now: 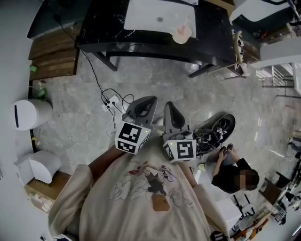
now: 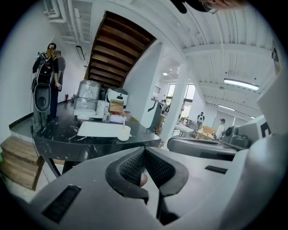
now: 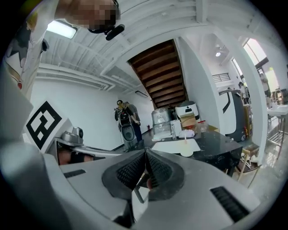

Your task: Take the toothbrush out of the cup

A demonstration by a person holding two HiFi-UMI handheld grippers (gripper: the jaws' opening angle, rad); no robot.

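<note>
A pale pink cup (image 1: 181, 34) stands on a white mat (image 1: 150, 14) on the black marble table (image 1: 211, 42), far ahead of me. A toothbrush (image 2: 123, 121) stands upright in the cup (image 2: 123, 134). The right gripper view shows the same cup (image 3: 186, 152) and toothbrush (image 3: 185, 140) in the distance. My left gripper (image 1: 146, 104) and right gripper (image 1: 171, 110) are held close to my chest, side by side, well short of the table. Both are shut, jaw tips touching, with nothing between them: left gripper (image 2: 144, 149), right gripper (image 3: 145, 152).
A power strip with black cables (image 1: 110, 101) lies on the tiled floor between me and the table. A person in black (image 1: 233, 174) crouches at the right beside a tangle of gear (image 1: 214, 129). White bins (image 1: 30, 113) stand at the left. Wooden steps (image 1: 51, 52) rise behind them.
</note>
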